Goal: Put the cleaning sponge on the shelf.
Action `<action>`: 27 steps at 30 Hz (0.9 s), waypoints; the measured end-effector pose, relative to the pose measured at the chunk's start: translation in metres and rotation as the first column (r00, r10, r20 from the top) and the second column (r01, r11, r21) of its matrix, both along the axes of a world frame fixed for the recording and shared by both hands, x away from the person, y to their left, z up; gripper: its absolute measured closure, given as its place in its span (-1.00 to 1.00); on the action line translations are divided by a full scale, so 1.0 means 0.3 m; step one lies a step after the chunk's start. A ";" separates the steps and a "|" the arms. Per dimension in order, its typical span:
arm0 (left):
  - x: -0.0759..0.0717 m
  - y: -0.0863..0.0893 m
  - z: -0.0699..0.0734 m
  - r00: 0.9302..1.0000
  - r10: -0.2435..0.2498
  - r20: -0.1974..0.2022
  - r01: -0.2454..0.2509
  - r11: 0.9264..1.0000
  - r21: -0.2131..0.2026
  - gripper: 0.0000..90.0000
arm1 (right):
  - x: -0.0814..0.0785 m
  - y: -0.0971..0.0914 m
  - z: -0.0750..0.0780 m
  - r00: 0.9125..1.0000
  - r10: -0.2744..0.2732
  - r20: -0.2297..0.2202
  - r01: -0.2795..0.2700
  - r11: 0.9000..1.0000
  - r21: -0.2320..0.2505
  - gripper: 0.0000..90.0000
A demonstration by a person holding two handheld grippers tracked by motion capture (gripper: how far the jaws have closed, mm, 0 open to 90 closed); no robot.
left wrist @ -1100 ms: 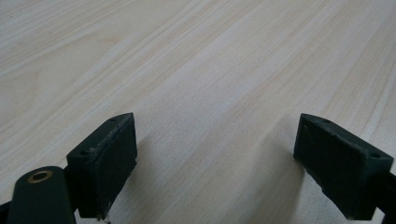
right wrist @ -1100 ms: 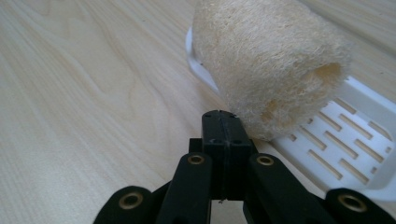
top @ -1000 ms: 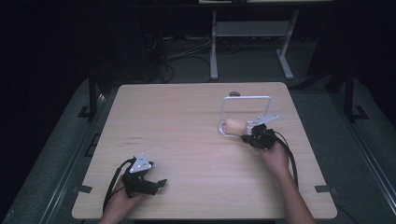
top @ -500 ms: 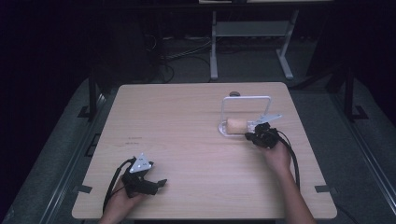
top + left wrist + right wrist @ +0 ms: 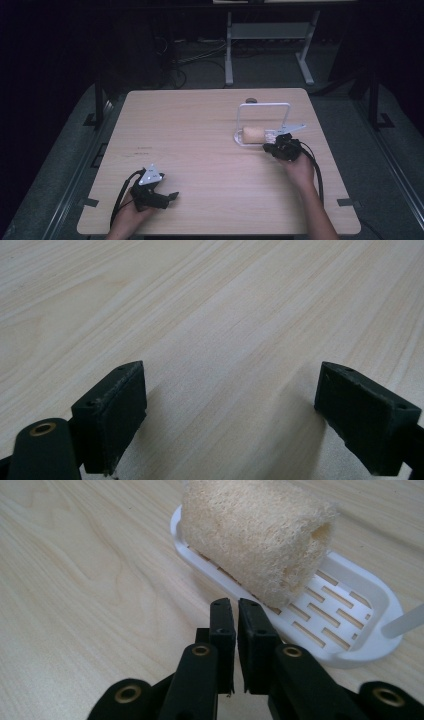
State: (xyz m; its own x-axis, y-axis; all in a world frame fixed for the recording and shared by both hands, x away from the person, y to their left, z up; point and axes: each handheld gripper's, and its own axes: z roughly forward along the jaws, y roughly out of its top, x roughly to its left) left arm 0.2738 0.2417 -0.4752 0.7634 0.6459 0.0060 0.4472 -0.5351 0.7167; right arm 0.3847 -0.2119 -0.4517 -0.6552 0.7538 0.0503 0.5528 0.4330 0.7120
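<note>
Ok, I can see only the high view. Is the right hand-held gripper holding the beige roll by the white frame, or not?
Observer: No. In the right gripper view, the right hand-held gripper has its jaws almost together. They have just been opening a little and nothing is between them.
Operator: So where is the roll exactly?
Observer: The loofah roll lies just ahead of the jaw tips, on a white slotted tray.
Operator: And is the left one holding something?
Observer: No. The left hand-held gripper is wide open over the bare table.
</note>
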 end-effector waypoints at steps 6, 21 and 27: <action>0.000 0.000 0.000 1.000 0.001 0.001 -0.001 1.000 -0.001 -0.72 | -0.017 0.002 0.013 1.000 0.003 0.005 -0.003 1.000 -0.001 0.43; -0.001 0.000 -0.001 1.000 0.002 0.002 -0.002 1.000 -0.001 -0.72 | -0.077 0.027 0.043 1.000 -0.019 0.024 0.020 1.000 -0.024 -0.47; -0.002 0.000 0.000 1.000 0.003 0.002 -0.003 1.000 0.000 -0.72 | -0.108 0.024 0.049 1.000 -0.004 0.026 0.005 1.000 -0.027 -0.49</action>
State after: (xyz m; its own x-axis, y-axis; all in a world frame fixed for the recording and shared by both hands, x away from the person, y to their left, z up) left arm 0.2733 0.2417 -0.4752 0.7616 0.6480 0.0070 0.4476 -0.5338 0.7174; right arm 0.3522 -0.2046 -0.4370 -0.6525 0.7577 0.0131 0.5367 0.4499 0.7138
